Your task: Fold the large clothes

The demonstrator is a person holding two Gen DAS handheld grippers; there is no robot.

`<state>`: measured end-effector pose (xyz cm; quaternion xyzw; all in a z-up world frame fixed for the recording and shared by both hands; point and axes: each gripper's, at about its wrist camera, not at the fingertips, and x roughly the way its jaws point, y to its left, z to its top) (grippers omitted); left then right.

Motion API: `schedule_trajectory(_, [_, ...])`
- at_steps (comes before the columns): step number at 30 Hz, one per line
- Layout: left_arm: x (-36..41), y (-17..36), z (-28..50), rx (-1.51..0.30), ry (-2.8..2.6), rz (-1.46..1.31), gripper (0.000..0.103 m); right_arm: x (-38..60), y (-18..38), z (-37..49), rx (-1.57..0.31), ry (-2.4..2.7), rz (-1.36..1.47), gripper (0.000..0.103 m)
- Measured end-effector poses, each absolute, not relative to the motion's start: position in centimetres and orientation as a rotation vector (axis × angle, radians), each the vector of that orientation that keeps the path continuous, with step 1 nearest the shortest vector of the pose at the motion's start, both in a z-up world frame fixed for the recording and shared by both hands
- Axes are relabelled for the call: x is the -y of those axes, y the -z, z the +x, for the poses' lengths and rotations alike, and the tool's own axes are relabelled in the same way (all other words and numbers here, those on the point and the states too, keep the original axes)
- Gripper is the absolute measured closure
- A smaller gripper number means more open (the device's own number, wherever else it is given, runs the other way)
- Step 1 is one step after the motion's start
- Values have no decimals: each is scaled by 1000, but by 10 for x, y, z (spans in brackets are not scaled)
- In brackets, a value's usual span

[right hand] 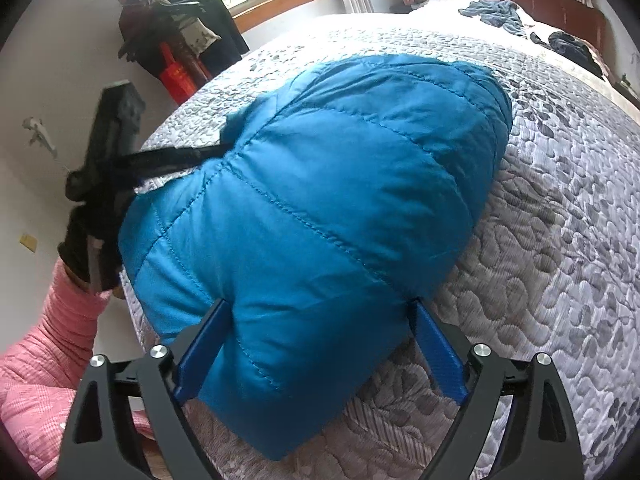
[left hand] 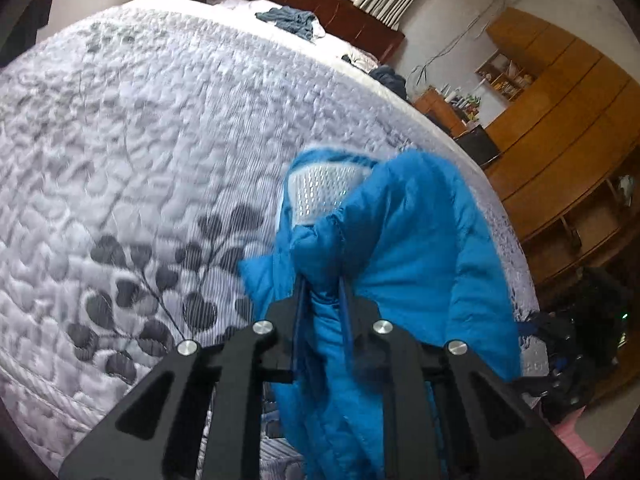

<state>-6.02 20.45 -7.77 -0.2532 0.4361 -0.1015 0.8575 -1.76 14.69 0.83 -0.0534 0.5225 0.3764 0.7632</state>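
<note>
A bright blue quilted puffer jacket (right hand: 320,184) lies bunched near the corner of the bed (right hand: 560,240), which has a grey leaf-patterned quilt. In the left wrist view my left gripper (left hand: 322,284) is shut on a fold of the jacket (left hand: 416,248), and its white mesh lining (left hand: 320,192) shows above the pinch. My right gripper (right hand: 320,308) stands open, its blue pads (right hand: 204,352) spread wide on either side of the jacket's near end. The right wrist view also shows the left gripper (right hand: 216,152) at the jacket's far left edge, held by a gloved hand (right hand: 88,240) with a pink sleeve.
Crumpled blue-grey clothes (left hand: 292,20) lie by the wooden headboard (left hand: 332,8). Wooden cabinets (left hand: 560,140) stand to the bed's right. A rack of dark clothes (right hand: 180,20) and a red bag (right hand: 176,76) stand off the bed's left corner, below a window.
</note>
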Motion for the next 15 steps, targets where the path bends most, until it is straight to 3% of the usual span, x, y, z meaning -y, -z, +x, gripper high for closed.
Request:
schedule_trajectory(5, [-208,72,-62,-914,224,-549,84,-141,-10,-12,-1133,-830,-67,13])
schedule_trajectory(7, [-213,68,-61,-917,219,-569,69,-131,-11,-4,-1143,-841,1,13])
schedule_trajectory(8, [-214,65,-61,-919,206,-572,54,-126,-10,-1,-1149,-844,37,13])
schedule_trajectory(15, [-219,59,-61,-907,272,-612,34,-88,5,40,-1194,-838,292,13])
